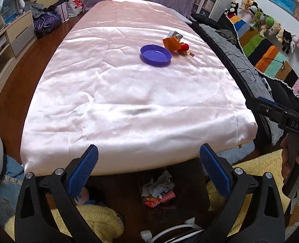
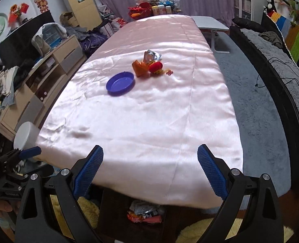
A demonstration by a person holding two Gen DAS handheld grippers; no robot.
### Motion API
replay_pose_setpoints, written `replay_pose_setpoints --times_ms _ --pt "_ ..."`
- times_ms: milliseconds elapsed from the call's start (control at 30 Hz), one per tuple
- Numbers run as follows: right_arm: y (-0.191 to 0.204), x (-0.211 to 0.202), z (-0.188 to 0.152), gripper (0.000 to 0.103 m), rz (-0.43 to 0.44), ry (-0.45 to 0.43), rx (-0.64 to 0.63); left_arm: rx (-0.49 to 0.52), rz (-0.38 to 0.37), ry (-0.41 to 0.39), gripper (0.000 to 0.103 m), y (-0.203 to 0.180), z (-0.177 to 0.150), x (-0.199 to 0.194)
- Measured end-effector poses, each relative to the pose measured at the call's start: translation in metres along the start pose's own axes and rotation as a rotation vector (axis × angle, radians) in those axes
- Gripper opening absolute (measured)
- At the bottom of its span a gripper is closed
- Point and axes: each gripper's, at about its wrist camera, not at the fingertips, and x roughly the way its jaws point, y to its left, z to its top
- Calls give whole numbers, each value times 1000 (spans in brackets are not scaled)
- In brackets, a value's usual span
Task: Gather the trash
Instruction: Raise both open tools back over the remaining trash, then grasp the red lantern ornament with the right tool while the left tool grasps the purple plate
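A long table under a pink satin cloth (image 1: pixel 129 93) (image 2: pixel 149 111) fills both views. On it, far from me, lies a purple dish (image 1: pixel 155 55) (image 2: pixel 120 83). Beside the dish sit an orange wrapper (image 1: pixel 170 43) (image 2: pixel 139 67), a silver foil wrapper (image 1: pixel 175 35) (image 2: pixel 152 56) and a small red ornament (image 1: pixel 184 47) (image 2: pixel 156 67). Below the table's near edge a dark bin holds crumpled trash (image 1: pixel 158 190) (image 2: pixel 145 212). My left gripper (image 1: pixel 148 168) hangs open above the bin with nothing between its blue pads. My right gripper (image 2: pixel 150 168) is open and empty too, over the table's near edge.
A wooden drawer unit (image 2: pixel 48 64) stands to the left, a dark sofa with a grey throw (image 2: pixel 275 77) to the right. A grey rug (image 2: pixel 250 111) lies between sofa and table. Yellow fleece (image 1: pixel 96 220) and a white cable (image 1: pixel 169 230) lie beside the bin. Jars and a red basket (image 2: pixel 141 10) crowd the far end.
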Motion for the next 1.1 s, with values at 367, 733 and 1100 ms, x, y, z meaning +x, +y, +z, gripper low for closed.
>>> replay_pose_setpoints --times_ms 367,733,1100 --pt "-18 59 62 95 -17 4 12 5 14 50 95 3 65 63" --pt "-23 120 112 66 -8 -19 -14 31 30 35 95 -4 122 123" --pt "-19 160 145 52 -9 -10 -56 53 23 29 88 -14 155 153"
